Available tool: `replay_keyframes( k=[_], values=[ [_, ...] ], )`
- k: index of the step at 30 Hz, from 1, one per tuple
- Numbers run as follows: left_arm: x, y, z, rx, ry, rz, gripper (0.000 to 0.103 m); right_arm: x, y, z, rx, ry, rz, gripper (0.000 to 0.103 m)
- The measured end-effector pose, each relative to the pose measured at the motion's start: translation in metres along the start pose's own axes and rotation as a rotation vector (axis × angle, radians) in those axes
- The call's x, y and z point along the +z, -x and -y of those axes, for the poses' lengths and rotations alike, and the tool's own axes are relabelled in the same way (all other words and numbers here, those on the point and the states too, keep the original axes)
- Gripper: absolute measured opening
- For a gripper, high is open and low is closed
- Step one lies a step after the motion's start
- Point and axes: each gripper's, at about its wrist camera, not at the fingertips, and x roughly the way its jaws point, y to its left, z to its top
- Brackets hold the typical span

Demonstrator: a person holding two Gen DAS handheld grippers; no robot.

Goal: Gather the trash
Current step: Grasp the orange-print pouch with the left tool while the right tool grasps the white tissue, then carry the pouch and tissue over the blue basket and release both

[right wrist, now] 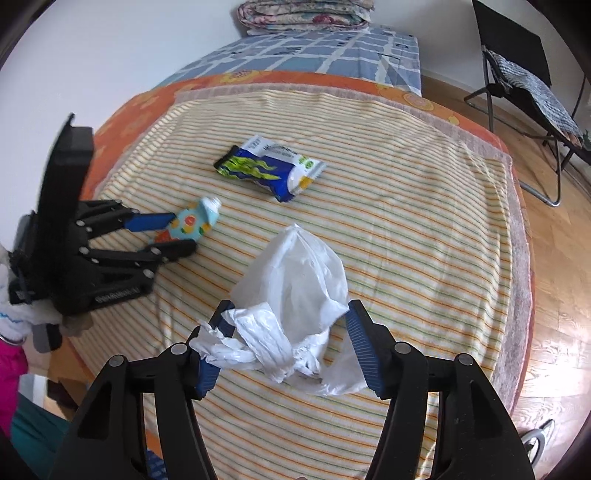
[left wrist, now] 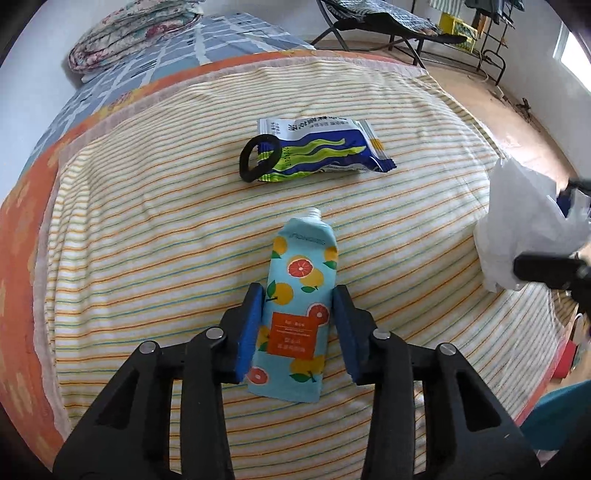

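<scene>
A light-blue tube [left wrist: 295,314] printed with oranges lies on the striped bed cover [left wrist: 147,258], its uncapped neck pointing away. My left gripper [left wrist: 298,288] has a blue pad against each long side of the tube, shut on it; the right wrist view shows the same tube [right wrist: 192,221] between the left gripper's [right wrist: 183,230] fingers. A white plastic bag [right wrist: 295,280] rests crumpled between the spread fingers of my right gripper [right wrist: 290,304], its twisted top draped over the left finger. Farther back lies a blue and green snack wrapper [left wrist: 325,147] [right wrist: 271,168].
A black hair tie [left wrist: 255,158] leans on the wrapper's left end. A folded floral quilt [right wrist: 303,14] sits at the bed's head. A folding chair [right wrist: 528,81] stands on the wooden floor [right wrist: 554,240] to the right. A pink sleeve [right wrist: 11,369] shows at lower left.
</scene>
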Motion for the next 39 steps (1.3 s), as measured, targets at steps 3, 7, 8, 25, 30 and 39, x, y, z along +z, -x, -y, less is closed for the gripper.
replay_keyframes(
  k=[3, 7, 8, 25, 30, 39],
  values=[
    [0.000, 0.003, -0.005, -0.003, 0.025, -0.003, 0.037, -0.007, -0.017, -0.002, -0.031, 0.015, -0.050, 0.062],
    [-0.006, 0.011, -0.010, -0.008, 0.041, 0.000, 0.036, -0.008, -0.017, -0.001, -0.034, 0.021, -0.025, 0.045],
    [-0.007, 0.013, -0.011, -0.005, 0.042, 0.002, 0.036, -0.007, -0.015, -0.001, -0.022, 0.015, -0.018, 0.038],
    [-0.048, 0.102, 0.001, -0.034, 0.112, 0.148, 0.036, -0.040, 0.070, -0.009, 0.093, -0.079, 0.152, 0.030],
    [-0.080, 0.138, 0.019, -0.041, 0.126, 0.218, 0.036, -0.067, 0.093, -0.023, 0.147, -0.097, 0.169, 0.030],
    [-0.159, 0.166, 0.058, -0.091, 0.190, 0.259, 0.036, -0.134, 0.107, -0.063, 0.255, -0.114, 0.152, 0.030]
  ],
)
